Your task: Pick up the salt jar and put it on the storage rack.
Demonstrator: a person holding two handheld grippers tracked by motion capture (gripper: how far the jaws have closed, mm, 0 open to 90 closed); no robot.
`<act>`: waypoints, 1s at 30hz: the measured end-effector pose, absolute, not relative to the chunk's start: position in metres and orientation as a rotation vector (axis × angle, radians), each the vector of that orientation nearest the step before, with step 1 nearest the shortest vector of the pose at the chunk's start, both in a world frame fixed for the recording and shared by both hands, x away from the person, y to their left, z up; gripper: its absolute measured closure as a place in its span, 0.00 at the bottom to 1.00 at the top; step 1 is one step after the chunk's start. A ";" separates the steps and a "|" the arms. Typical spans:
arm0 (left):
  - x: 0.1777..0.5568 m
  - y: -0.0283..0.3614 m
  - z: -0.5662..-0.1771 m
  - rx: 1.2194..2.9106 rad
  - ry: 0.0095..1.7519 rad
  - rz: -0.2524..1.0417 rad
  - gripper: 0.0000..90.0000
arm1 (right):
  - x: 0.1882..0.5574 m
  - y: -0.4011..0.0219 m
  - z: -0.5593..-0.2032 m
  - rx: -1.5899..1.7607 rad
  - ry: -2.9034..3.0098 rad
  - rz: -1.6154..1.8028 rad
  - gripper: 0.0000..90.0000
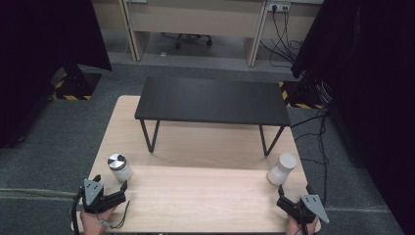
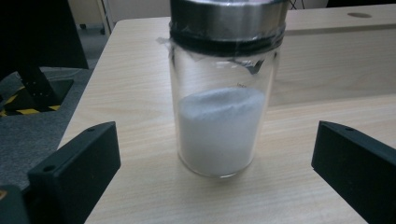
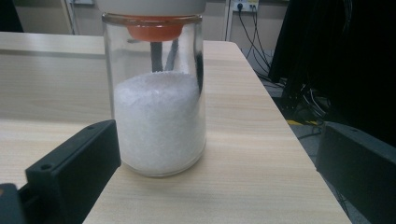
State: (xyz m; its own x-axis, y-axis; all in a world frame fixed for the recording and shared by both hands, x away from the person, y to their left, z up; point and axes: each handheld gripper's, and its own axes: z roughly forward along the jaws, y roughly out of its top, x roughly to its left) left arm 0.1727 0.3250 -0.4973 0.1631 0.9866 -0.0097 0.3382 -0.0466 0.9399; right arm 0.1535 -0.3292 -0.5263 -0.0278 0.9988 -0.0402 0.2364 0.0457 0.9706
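A glass jar with a metal lid (image 1: 119,167) (image 2: 224,93) stands upright at the table's left, about half full of white powder. My left gripper (image 1: 110,185) (image 2: 210,158) sits just behind it, open, jaws wide on either side without touching. At the right stands a glass jar with a white lid (image 1: 282,168) (image 3: 156,93), holding white grains and an orange insert. My right gripper (image 1: 293,193) (image 3: 219,154) is open close behind this jar, its left jaw near the glass.
A low black shelf on thin legs (image 1: 213,100) spans the far half of the light wood table (image 1: 200,196). Dark curtains hang at both sides, cables lie on the floor at the right (image 1: 313,122), and a desk stands at the back.
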 end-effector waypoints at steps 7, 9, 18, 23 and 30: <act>0.180 0.320 -0.492 1.531 1.302 0.900 0.00 | 0.154 -0.329 -0.526 1.331 1.430 1.064 0.00; 0.182 0.319 -0.491 1.521 1.298 0.897 0.00 | 0.154 -0.329 -0.526 1.328 1.434 1.065 0.00; 0.193 0.315 -0.484 1.503 1.311 0.885 0.02 | 0.155 -0.330 -0.525 1.310 1.463 1.058 0.00; 0.203 0.312 -0.480 1.505 1.339 0.895 0.04 | 0.155 -0.329 -0.524 1.302 1.475 1.050 0.00; 0.215 0.307 -0.476 1.550 1.375 0.915 0.10 | 0.155 -0.328 -0.525 1.295 1.476 1.042 0.00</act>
